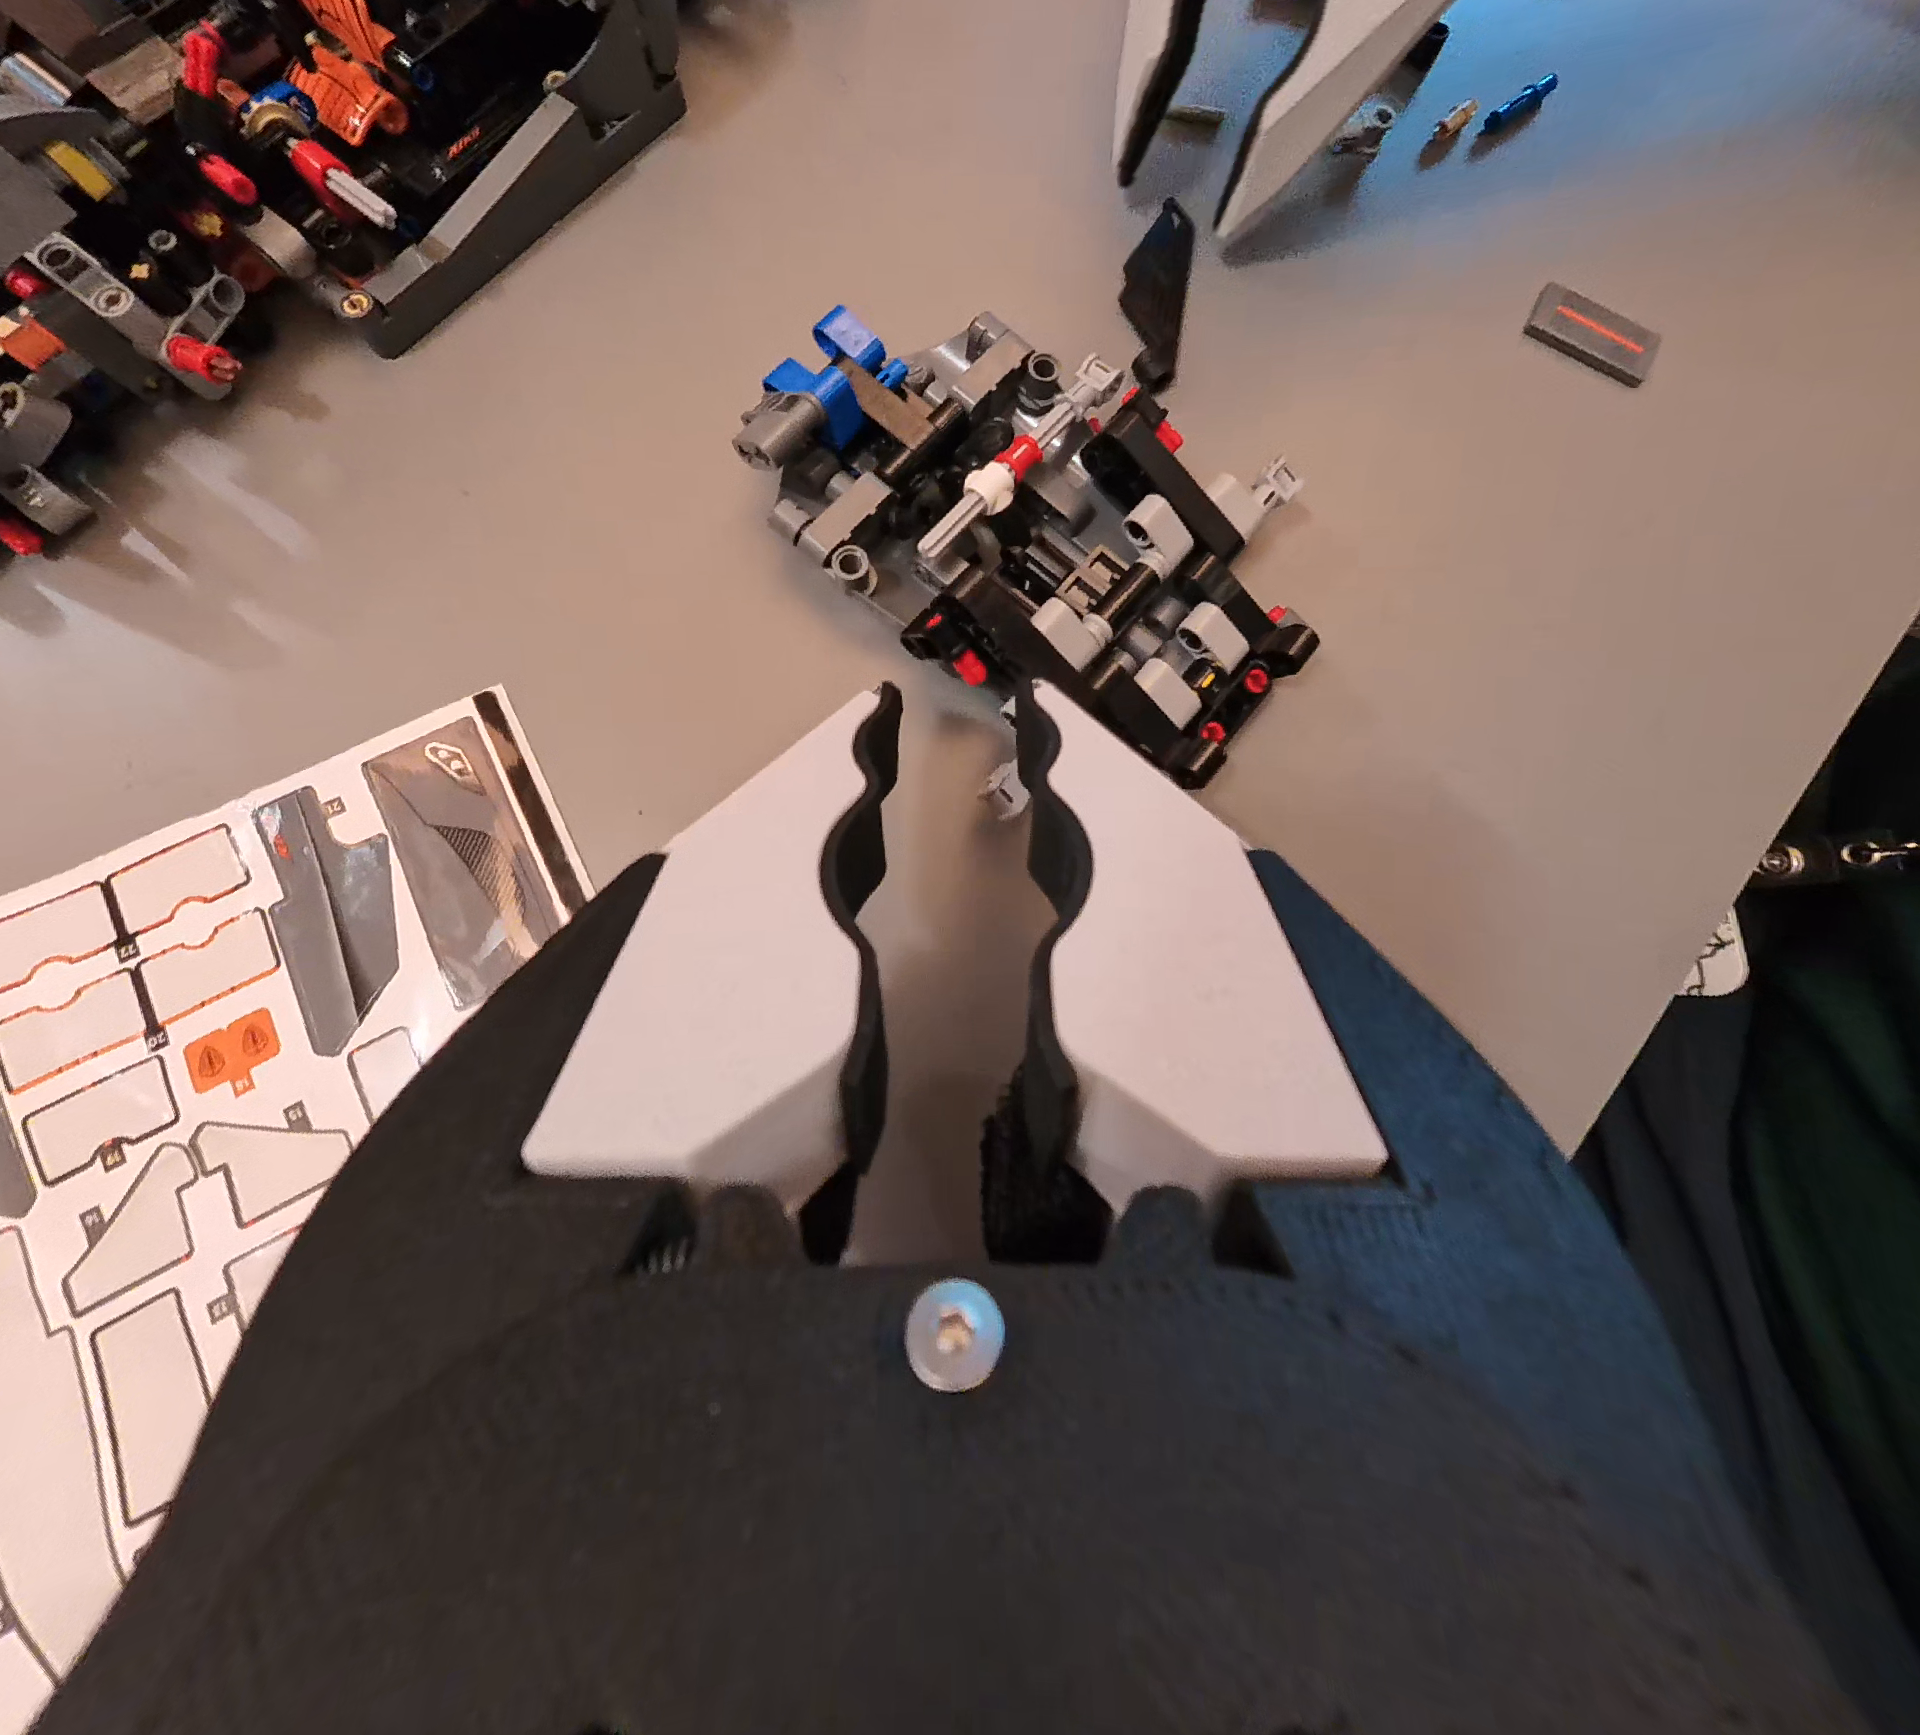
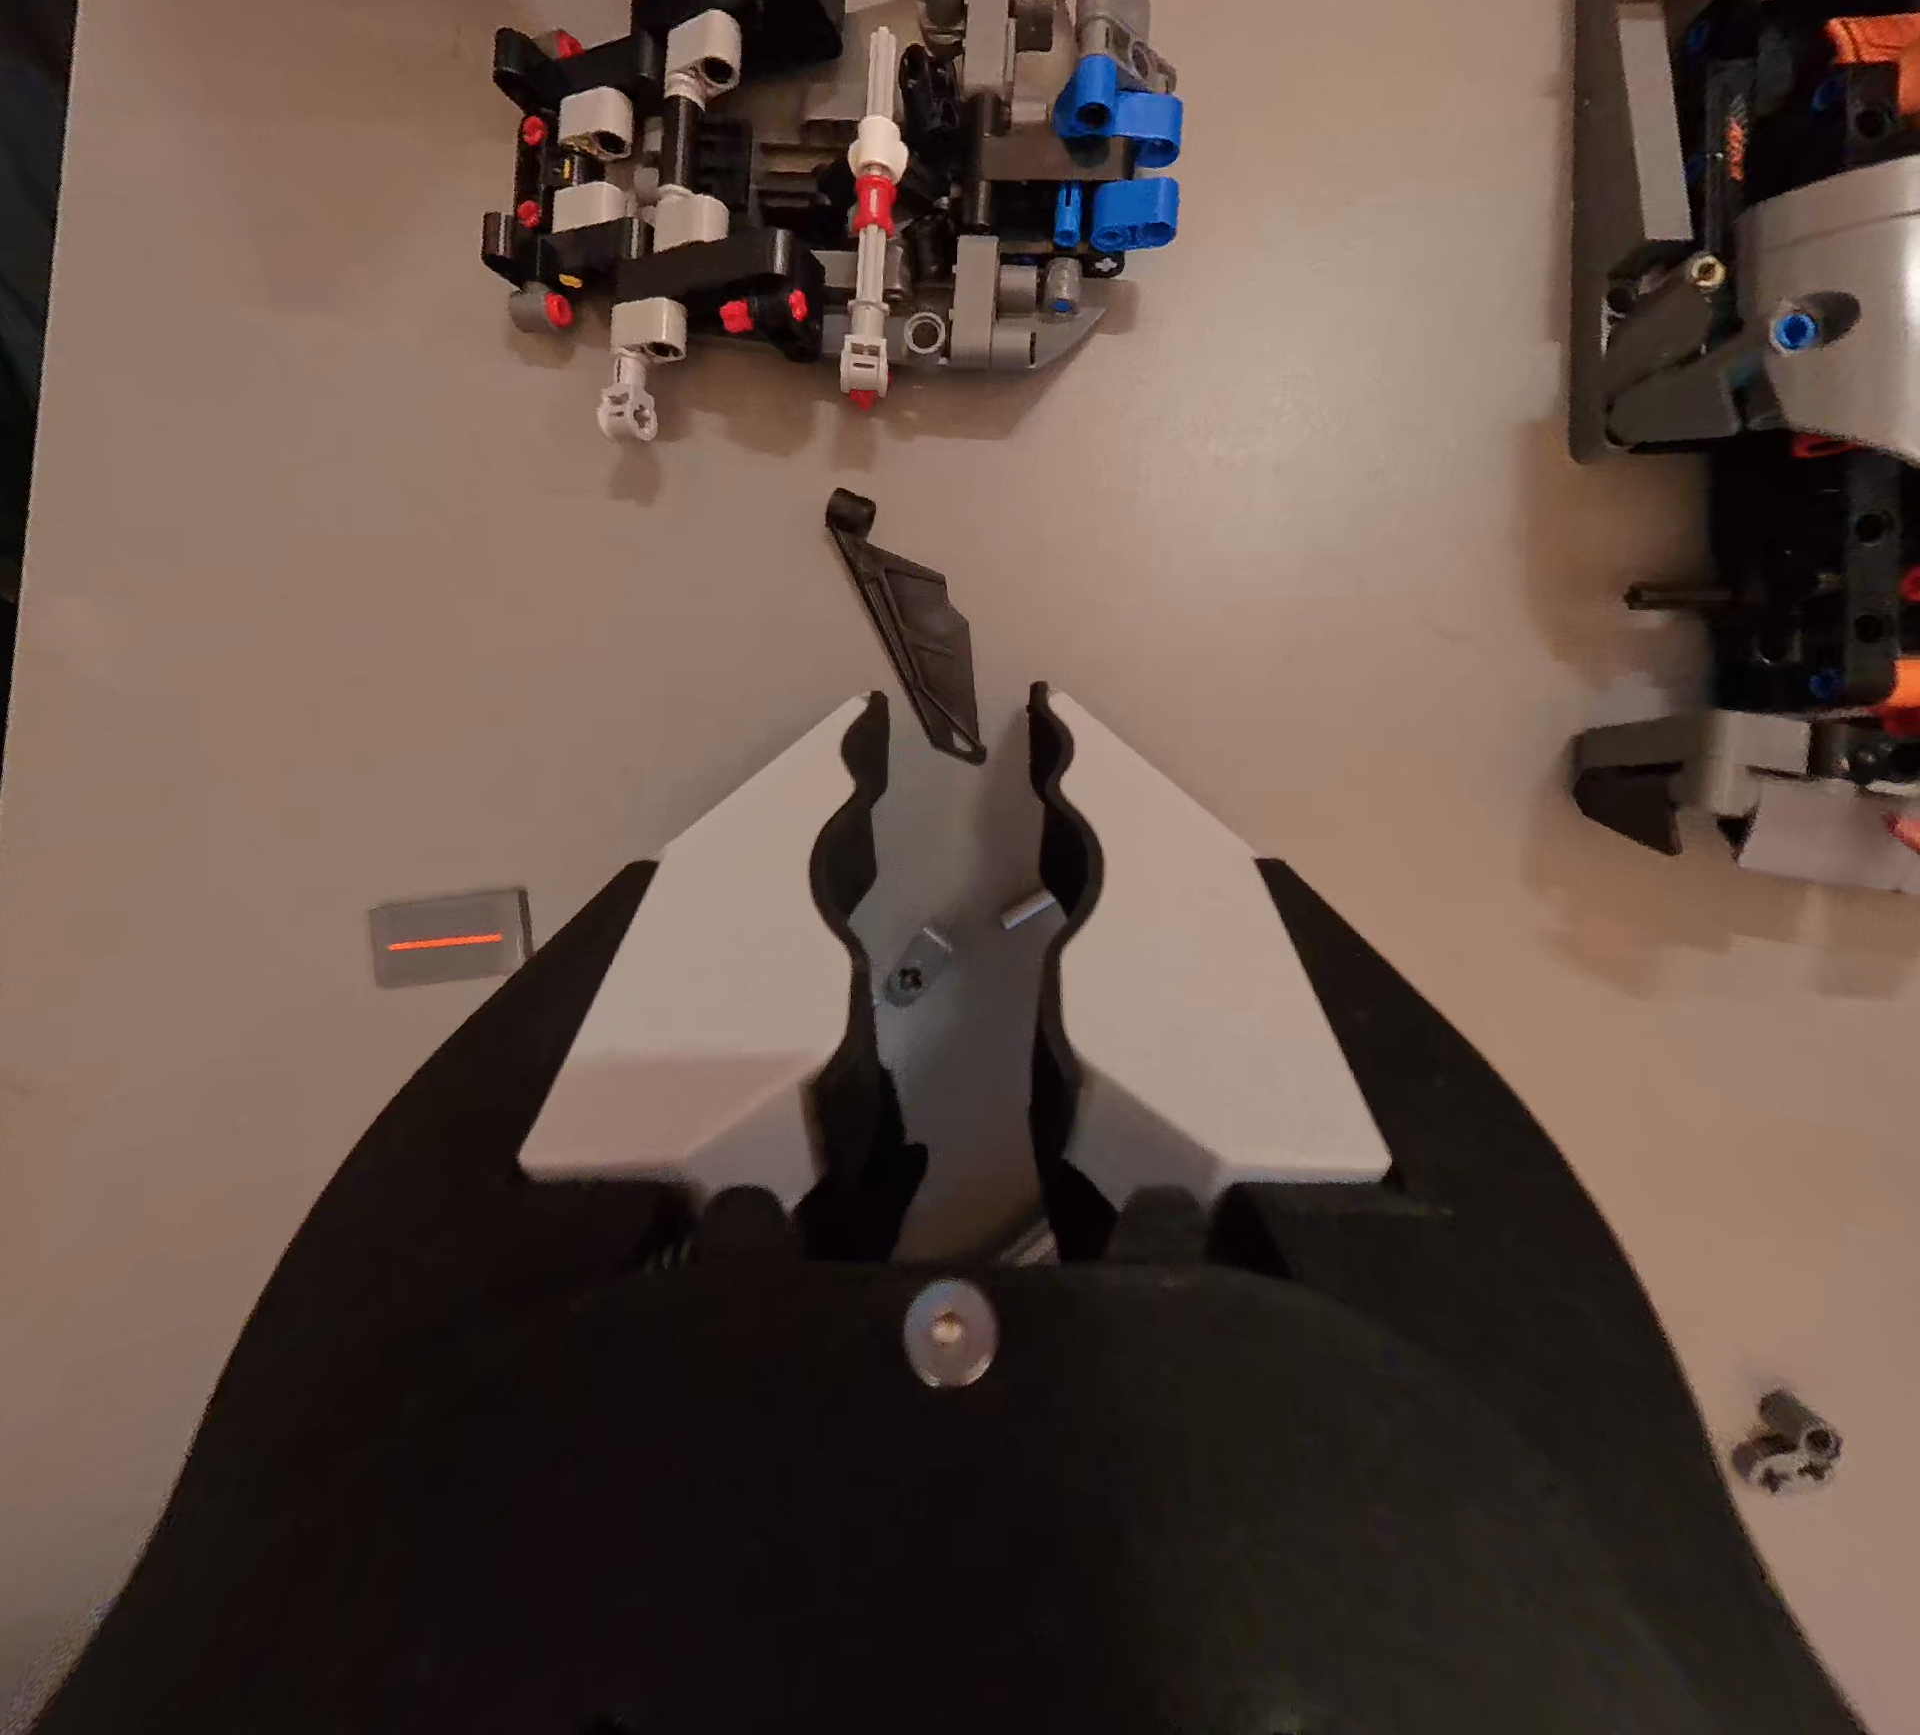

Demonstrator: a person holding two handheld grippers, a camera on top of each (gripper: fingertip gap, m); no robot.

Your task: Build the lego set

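Observation:
A small black, grey and blue sub-assembly (image 1: 1029, 532) lies on the grey table, just ahead of my left gripper (image 1: 958, 709), which is open and empty above the table. It also shows in the right wrist view (image 2: 821, 179). A loose black panel piece (image 2: 914, 636) lies between the sub-assembly and my right gripper (image 2: 958, 709). Its near end sits in the gap between the open fingertips, not clamped. In the left wrist view the panel (image 1: 1158, 288) is just below the right gripper (image 1: 1184, 199). A tiny light grey connector (image 1: 1003, 786) lies by my left fingertips.
The large orange-and-black model (image 1: 312, 75) stands at the far left, also in the right wrist view (image 2: 1766, 231). A sticker sheet (image 1: 208, 1010) lies near left. There is a grey tile with a red line (image 1: 1590, 331), loose pins (image 1: 1517, 101) and a dark connector (image 2: 1787, 1457). The table edge (image 1: 1766, 750) runs at the right. Across from one pair of fingers to the other is roughly 15 cm. The large orange-and-black model (image 1: 312, 75) is about equally far from each gripper, around 20 cm.

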